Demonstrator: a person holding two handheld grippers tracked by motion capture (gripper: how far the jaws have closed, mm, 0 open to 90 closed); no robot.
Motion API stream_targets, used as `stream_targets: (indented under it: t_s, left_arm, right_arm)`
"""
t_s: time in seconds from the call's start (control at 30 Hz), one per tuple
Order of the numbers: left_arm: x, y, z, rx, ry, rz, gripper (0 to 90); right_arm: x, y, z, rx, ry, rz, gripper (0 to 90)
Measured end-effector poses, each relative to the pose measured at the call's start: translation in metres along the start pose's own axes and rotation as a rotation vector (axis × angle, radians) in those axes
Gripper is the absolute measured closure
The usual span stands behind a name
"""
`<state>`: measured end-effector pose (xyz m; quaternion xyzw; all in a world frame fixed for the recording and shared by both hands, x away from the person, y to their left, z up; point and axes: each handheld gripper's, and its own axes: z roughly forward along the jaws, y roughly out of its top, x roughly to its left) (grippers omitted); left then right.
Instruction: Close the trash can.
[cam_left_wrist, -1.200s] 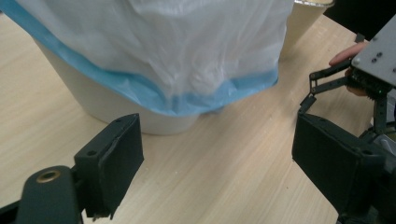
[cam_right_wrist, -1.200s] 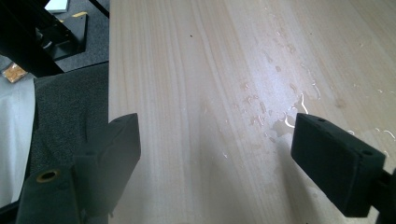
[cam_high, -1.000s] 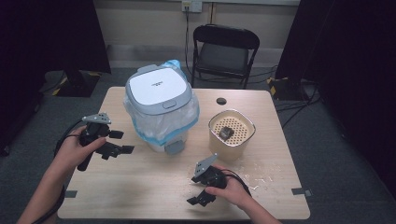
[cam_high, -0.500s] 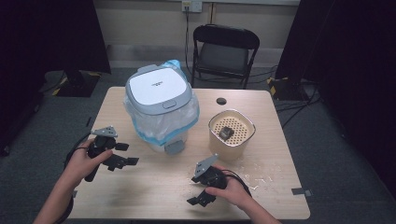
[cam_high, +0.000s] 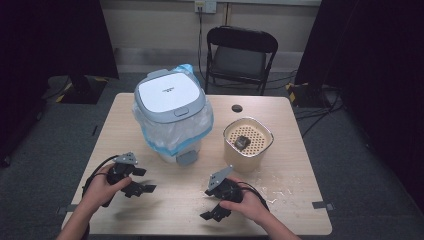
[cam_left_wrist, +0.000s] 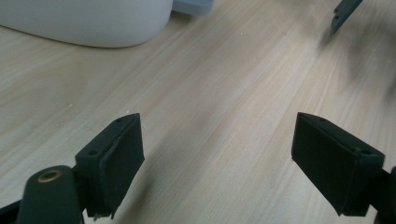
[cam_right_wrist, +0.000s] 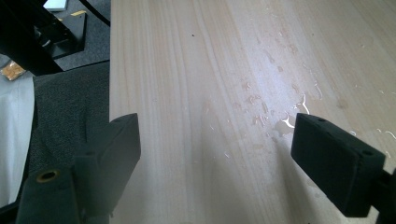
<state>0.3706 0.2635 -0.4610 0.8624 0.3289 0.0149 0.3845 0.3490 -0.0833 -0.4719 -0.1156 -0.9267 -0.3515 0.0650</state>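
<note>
A white bin (cam_high: 170, 115) with a grey-rimmed lid and a blue-white bag stands at the middle of the wooden table (cam_high: 300, 150). My left gripper (cam_high: 142, 181) sits low over the table in front of the bin's left side, open and empty. In the left gripper view its jaws (cam_left_wrist: 217, 158) stand wide over bare wood, with the bin's white base (cam_left_wrist: 84, 23) at the top left. My right gripper (cam_high: 211, 204) rests near the front edge, open with nothing between its fingers. In the right gripper view it (cam_right_wrist: 215, 158) points along the wet tabletop.
A beige container (cam_high: 248, 142) with a perforated insert and a small dark item inside stands right of the bin. Water drops (cam_high: 280, 185) (cam_right_wrist: 280, 121) lie on the table in front of it. A small black disc (cam_high: 236, 108) lies at the back. A folding chair (cam_high: 240, 50) stands behind the table.
My left gripper has come down and moved nearer the table's front edge, staying open. The right gripper has kept still.
</note>
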Motion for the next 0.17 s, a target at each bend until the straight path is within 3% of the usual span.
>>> stream_targets:
  t_s: [0.17]
  left_arm:
    - [-0.0038,-0.0052,0.0081,-0.014,0.005,0.040,16.4]
  right_arm:
    - [-0.0003,0.0010,0.0003,-0.013,-0.001,-0.010,15.2]
